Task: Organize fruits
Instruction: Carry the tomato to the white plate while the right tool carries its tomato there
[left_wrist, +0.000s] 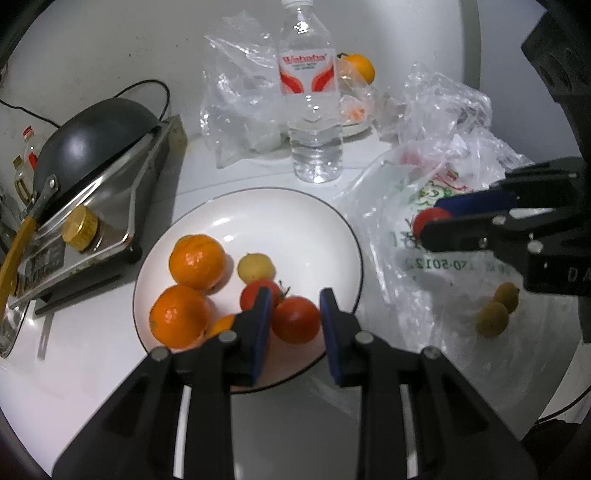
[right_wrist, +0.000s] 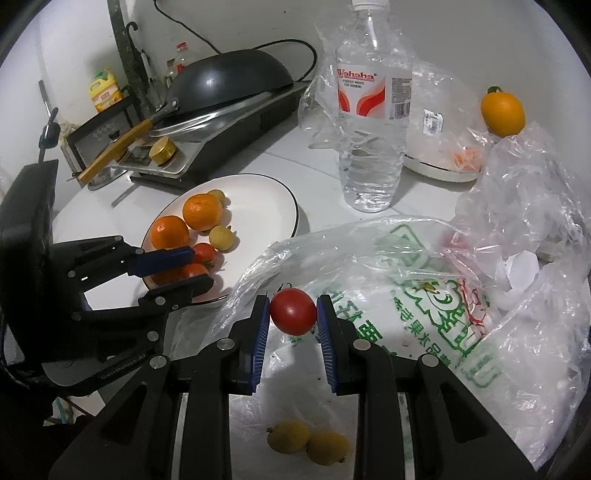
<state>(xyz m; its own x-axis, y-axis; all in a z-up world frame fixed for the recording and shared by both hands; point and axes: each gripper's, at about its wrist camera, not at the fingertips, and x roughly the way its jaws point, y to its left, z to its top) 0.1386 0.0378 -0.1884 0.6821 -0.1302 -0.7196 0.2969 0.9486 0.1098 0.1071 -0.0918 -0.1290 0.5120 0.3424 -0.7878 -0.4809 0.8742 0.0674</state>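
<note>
At nine o'clock on the white table (right_wrist: 280, 155) a dark wok (left_wrist: 92, 133) rests upside down on a steel stove (left_wrist: 122, 206). Just right of it sits a white plate (left_wrist: 295, 218) carrying two oranges (left_wrist: 197, 261), a small yellow fruit (left_wrist: 255, 267) and two tomatoes. The left gripper (left_wrist: 295, 314) hangs over the plate's six o'clock edge, its blue pads closed on one tomato (left_wrist: 295, 319); the second tomato (left_wrist: 255, 295) lies touching it at ten o'clock. At twelve o'clock beyond the plate a clear water bottle (left_wrist: 313, 110) stands upright among crumpled bags. Right of the plate lies a printed plastic bag (right_wrist: 424, 314), and above it the right gripper (right_wrist: 293, 314) pinches another red tomato (right_wrist: 293, 311) tightly between its pads. Two small yellow fruits (right_wrist: 308, 443) lie on the table beneath that gripper, touching each other. Far off at one o'clock, a lone orange (right_wrist: 503, 109) sits beyond a white dish (right_wrist: 439, 168).
</note>
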